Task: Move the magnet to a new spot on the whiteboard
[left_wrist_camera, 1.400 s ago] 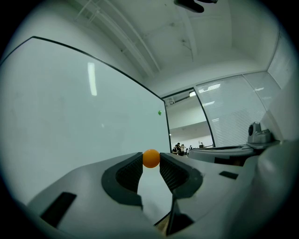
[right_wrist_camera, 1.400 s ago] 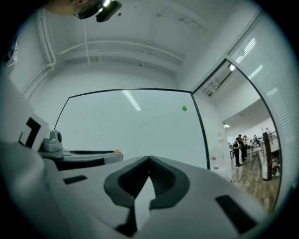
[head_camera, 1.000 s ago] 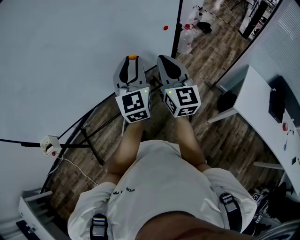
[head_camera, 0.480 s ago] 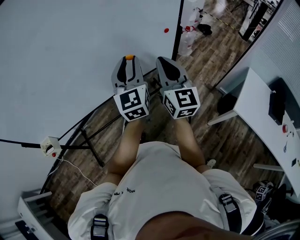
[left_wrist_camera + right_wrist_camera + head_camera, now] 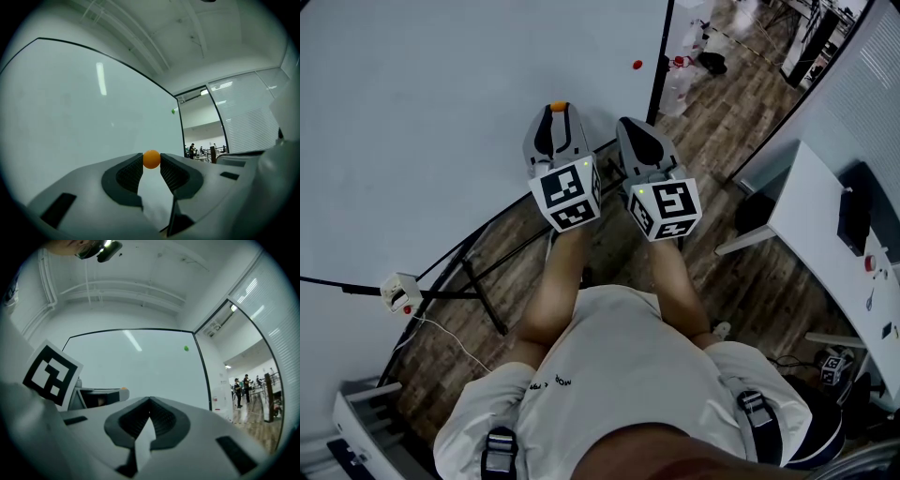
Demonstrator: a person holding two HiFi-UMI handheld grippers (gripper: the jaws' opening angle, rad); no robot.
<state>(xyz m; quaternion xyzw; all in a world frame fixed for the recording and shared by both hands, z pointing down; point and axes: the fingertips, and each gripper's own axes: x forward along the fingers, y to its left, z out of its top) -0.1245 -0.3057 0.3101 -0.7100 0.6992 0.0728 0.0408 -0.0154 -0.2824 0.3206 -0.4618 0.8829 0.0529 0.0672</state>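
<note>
Magnet in hand: a wide whiteboard [image 5: 441,112], bare over nearly its whole face, stands before a person [image 5: 619,375] in a white shirt. The person holds two grippers out toward it, side by side, low on the board and near its right-hand edge. The left gripper [image 5: 557,116] is the one at work. Its jaws stand well apart yet pinch a small orange magnet [image 5: 151,159] at their very tips, a ribbed pad pressing on each side of the ball. The right gripper [image 5: 150,400], just beside it and closer to the board's edge, has its jaws pressed together on nothing and appears to be waiting. The magnet sits at the front of the left jaws with the board's face straight ahead of it, the gripper's long axis aimed at the board. Whether the magnet touches the surface cannot be told from any view. Judged from this, the placing falls to the left hand alone: a short push forward along the jaws' own line, with open board lying to the left and above. A second small magnet [image 5: 637,65] clings higher on the board, close to the same right-hand edge and well apart from both grippers
</note>
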